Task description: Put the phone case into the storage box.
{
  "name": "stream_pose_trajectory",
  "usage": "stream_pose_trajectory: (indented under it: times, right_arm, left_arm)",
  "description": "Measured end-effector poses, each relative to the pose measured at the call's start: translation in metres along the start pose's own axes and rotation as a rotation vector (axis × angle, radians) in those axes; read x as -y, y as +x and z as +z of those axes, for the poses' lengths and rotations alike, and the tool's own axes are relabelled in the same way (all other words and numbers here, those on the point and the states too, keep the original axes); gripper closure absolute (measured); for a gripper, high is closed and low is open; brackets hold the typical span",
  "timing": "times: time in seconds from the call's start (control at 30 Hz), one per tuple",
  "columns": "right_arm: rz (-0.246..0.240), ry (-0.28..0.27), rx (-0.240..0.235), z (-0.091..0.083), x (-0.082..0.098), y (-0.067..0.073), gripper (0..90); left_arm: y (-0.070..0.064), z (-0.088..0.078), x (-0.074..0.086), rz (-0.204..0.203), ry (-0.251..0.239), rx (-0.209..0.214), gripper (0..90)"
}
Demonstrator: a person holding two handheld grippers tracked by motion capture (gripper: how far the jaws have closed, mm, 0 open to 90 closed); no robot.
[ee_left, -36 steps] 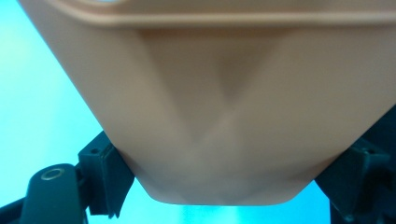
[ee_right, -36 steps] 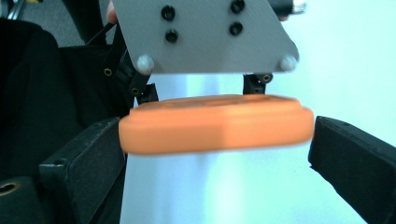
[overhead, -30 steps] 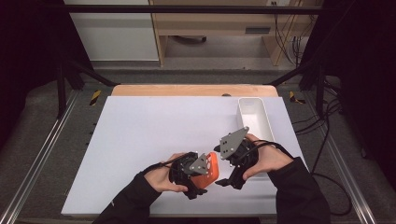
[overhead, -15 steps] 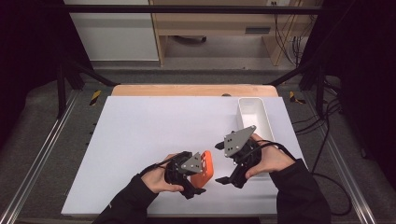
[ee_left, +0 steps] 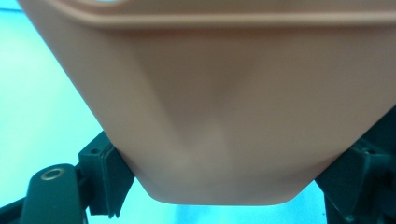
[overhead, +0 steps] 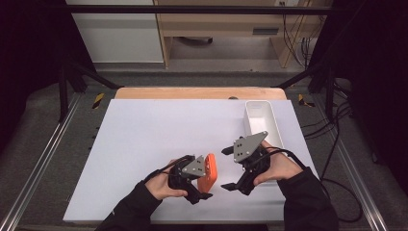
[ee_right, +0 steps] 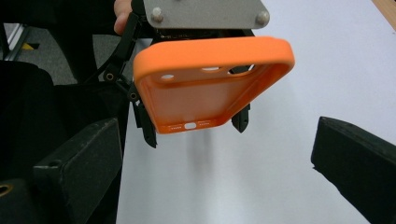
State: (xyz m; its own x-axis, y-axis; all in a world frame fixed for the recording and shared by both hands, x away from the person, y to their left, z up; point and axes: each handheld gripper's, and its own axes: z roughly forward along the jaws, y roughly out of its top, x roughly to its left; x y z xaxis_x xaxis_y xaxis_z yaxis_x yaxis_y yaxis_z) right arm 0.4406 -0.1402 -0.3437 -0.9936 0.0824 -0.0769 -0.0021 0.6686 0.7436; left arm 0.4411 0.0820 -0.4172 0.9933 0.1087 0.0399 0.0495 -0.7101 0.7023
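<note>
- Near the front edge of the counter, a white sheet over a wooden top, the left gripper grips an orange phone case.
- Seen from the high view, the case stands on edge between the two grippers, just beside the left hand and lifted off the white surface.
- From the left gripper view, the case sits wedged between the two black jaws, one pressing each side of its narrow end; the jaws are clamped onto it.
- From the right gripper view, the case shows its hollow inside, with the camera cut-outs near the top rim and the port slots along the lower edge; the left gripper holds it from behind, its dark fingertips poking out below the case on both sides.
- The right gripper faces the case from the right side, held in the right hand.
- Its jaws are spread wide and have just been opening; nothing lies between them, and they stand apart from the case without touching it.
- A white tray stands on the counter behind the right hand, near the right edge.
</note>
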Motion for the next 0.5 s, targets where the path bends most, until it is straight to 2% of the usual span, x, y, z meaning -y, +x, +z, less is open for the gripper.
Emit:
stream_pose_trajectory:
  times: [0.2, 0.37, 0.5]
  right_arm:
    - [0.011, -0.019, -0.001, 0.0013, 0.0033, -0.0001, 2.4]
    - [0.013, -0.028, -0.003, 0.0025, 0.0035, 0.0006, 2.5]
    - [0.013, -0.038, -0.004, 0.0031, 0.0032, 0.0007, 2.9]
  left_arm:
    - [0.0005, -0.0001, 0.0000, 0.001, -0.019, 0.004, 15.3]
    - [0.0009, -0.0008, -0.0017, -0.012, -0.062, 0.022, 15.3]
    - [0.0000, -0.0005, -0.0030, -0.003, -0.078, 0.018, 15.3]
